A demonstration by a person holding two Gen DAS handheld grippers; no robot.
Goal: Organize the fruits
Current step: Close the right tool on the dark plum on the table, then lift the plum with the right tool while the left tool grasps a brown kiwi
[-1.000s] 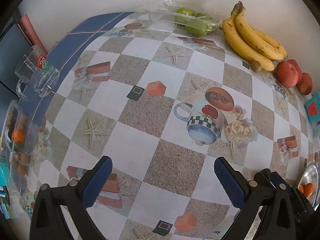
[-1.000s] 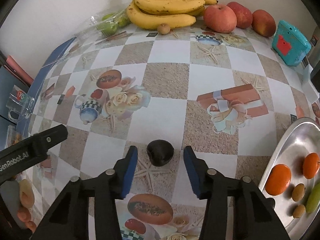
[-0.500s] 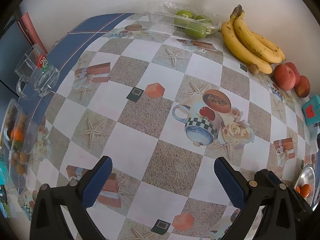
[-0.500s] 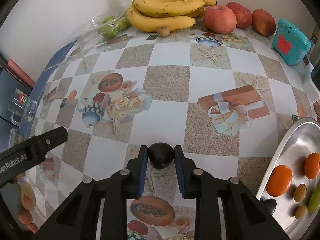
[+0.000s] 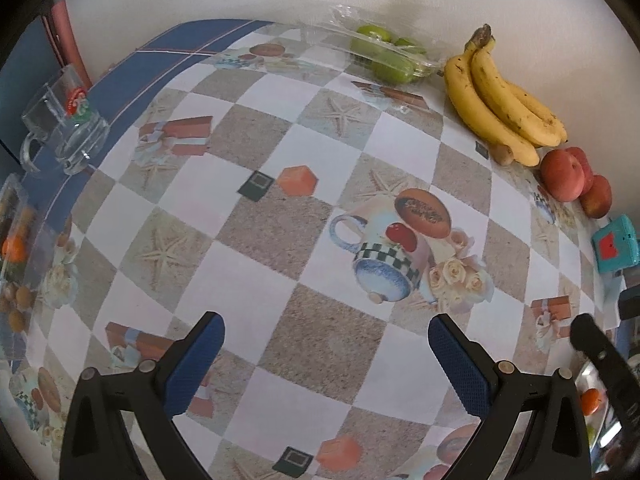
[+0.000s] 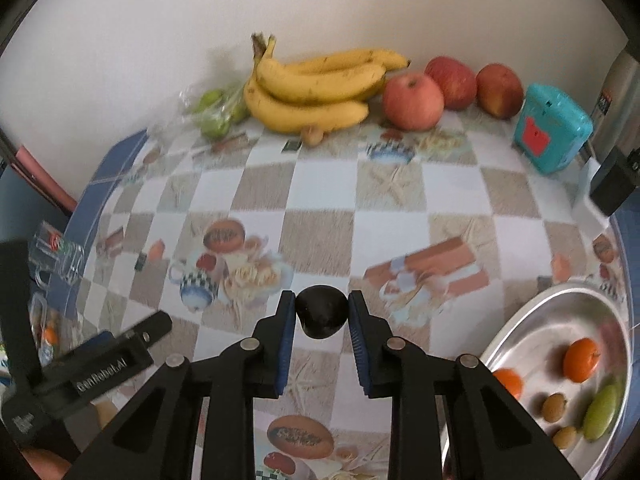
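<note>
A kitchen table covered in a checkered oilcloth printed with teapots, starfish and gift boxes. At the centre of the right wrist view, the right gripper (image 6: 322,314) is clamped on a small dark fruit (image 6: 321,317), near black, rounded on top and tapering to a blunt point below; its kind cannot be told for sure. One blue pad presses each of its sides at the widest part, and it appears lifted clear of the cloth. It looks light and smooth-skinned, probably a little soft, so a gentle squeeze across the broad middle should suit it; the tapered lower end could slip out. At 4 o'clock sits a steel bowl (image 6: 520,332) holding two tangerines (image 6: 581,360), small brown fruits and a green one, the likely place for it. At 12 o'clock, against the wall, lie bananas (image 6: 316,88) and three apples (image 6: 413,101). The left gripper (image 5: 326,354) hangs over bare cloth, fingers wide apart, holding nothing.
</note>
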